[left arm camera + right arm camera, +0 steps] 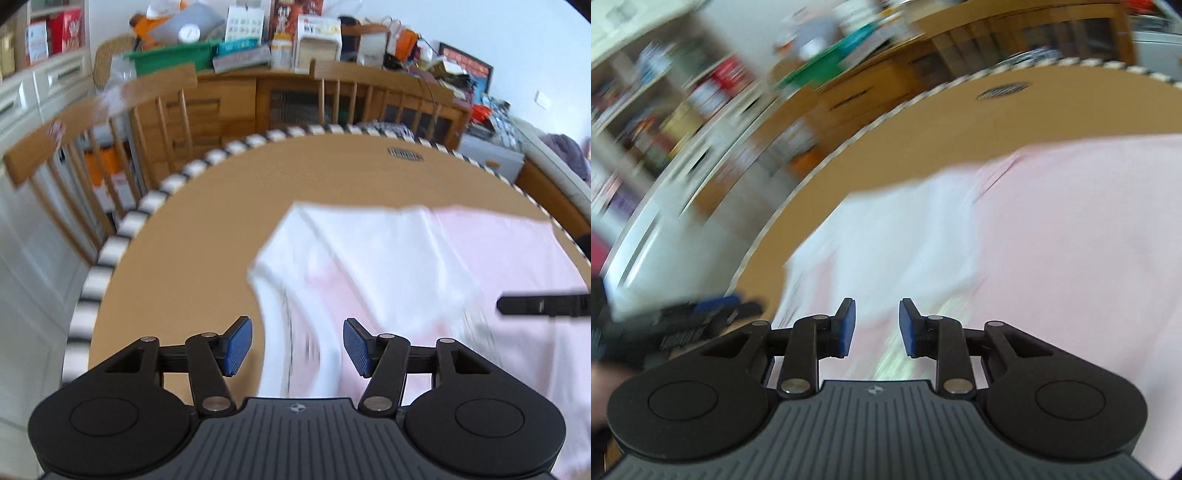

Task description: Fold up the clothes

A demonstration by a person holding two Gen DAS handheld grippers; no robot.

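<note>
The left tongs (pixel 297 345) hang above the near left edge of a pale pink garment (pixel 517 332), blue pads (pixel 239 345) spread wide with nothing between them. The garment lies on a brown round surface (pixel 192 251) edged in a black-and-white striped band (pixel 122 225). A white part (pixel 380 258) of the cloth is turned over onto the pink, its edges angled across the middle; whether it is a sleeve or a folded panel cannot be told through the blur. From the right edge of the left view a dark bar (pixel 543 304) reaches in over the cloth, most likely part of the other tool.

In the right view, the right tongs (pixel 877 326) are also parted, empty, and held over the pink cloth (pixel 1071 258) near its front edge, with the white fold (pixel 905 240) just ahead. The left tool (pixel 701 317) shows as a smeared dark and blue shape at the lower left.

Beyond the surface stand wooden chairs (pixel 92 155) and a wooden sideboard (pixel 236 99) loaded with boxes, a green tub (pixel 170 59) and bags. A small dark oval mark (pixel 405 154) sits on the far side of the surface, well apart from the garment.
</note>
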